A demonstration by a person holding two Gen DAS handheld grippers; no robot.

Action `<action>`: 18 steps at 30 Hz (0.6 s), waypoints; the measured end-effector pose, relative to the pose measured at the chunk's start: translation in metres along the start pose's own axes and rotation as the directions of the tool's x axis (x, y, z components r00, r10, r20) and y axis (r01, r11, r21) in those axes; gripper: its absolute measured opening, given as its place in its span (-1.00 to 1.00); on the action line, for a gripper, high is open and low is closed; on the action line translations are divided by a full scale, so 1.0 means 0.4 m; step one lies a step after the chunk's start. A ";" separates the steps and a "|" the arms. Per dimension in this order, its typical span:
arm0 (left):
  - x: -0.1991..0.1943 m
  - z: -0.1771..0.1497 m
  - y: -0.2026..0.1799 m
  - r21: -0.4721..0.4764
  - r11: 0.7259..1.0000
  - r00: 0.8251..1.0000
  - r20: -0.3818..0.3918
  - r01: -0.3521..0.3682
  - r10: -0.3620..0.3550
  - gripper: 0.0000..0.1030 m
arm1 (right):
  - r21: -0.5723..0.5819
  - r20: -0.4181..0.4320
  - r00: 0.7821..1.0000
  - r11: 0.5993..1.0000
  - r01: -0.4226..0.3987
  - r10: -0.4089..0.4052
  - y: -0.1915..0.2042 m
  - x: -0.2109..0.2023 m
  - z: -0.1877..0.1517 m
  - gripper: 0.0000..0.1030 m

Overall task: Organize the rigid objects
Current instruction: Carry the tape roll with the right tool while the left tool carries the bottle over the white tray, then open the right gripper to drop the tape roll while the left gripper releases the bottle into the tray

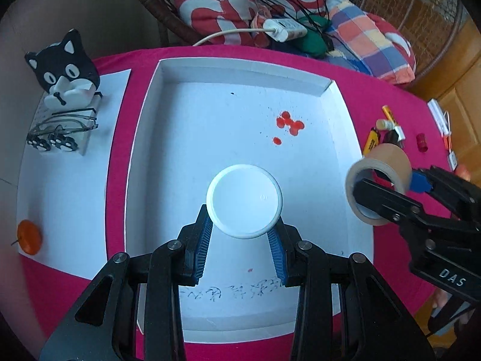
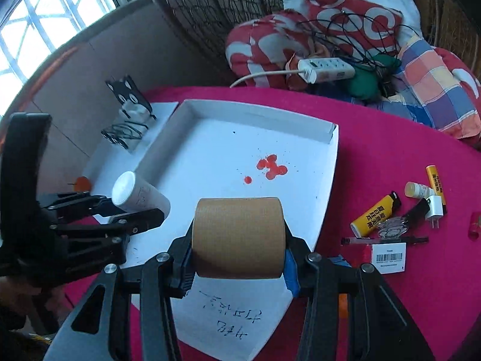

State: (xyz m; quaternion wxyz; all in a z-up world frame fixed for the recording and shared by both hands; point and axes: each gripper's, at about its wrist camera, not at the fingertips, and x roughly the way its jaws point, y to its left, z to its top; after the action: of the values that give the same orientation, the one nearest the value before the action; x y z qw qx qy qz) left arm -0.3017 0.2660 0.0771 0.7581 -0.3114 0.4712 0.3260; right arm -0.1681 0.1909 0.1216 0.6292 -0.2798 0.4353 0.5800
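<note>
- Two grippers over white tray on pink cloth, both pointing steeply down.
- Left gripper: fingers partly closed, blue pads clamped on sides of white bottle. Seen end-on from its own camera, so only round cap showed; body hidden behind it. From right camera, bottle tilted above tray's left edge, faint print on its side too small to read.
- Right gripper: fingers partly closed, gripping tape roll by its flat faces. Roll's core hidden from its own camera; open centre visible only in left view, beside tray's right edge.
- Tray floor bare but for red blots and handwriting near front, partly covered by grippers, not legible.
- Right of tray, loose on cloth: yellow lighter, small vial, yellow tube, white plug, barcode tag; red item cut off at frame edge, unclear what.
- Left of tray: cat figure with glasses on paper, orange thing near corner.
- Behind: cushions, power strip, tangled wires.
- Person's hands mostly out of frame.
</note>
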 end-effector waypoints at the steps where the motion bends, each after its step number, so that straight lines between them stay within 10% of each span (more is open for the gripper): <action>1: 0.003 0.001 -0.001 0.001 1.000 1.000 -0.005 0.000 0.000 -0.31 | 0.004 -0.007 1.000 1.000 0.005 -0.005 0.000 0.007 0.000 -0.08; 18: 0.075 -0.007 0.046 -0.045 0.998 0.993 -0.109 -0.054 0.049 -0.30 | -0.128 -0.094 0.994 0.991 0.046 -0.059 0.091 0.099 -0.005 -0.07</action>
State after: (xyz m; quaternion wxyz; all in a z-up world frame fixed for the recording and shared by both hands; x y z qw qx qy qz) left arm -0.3073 0.2806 0.0457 0.7152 -0.3344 0.5113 0.3394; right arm -0.2059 0.2146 0.0916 0.6033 -0.3585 0.4205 0.5751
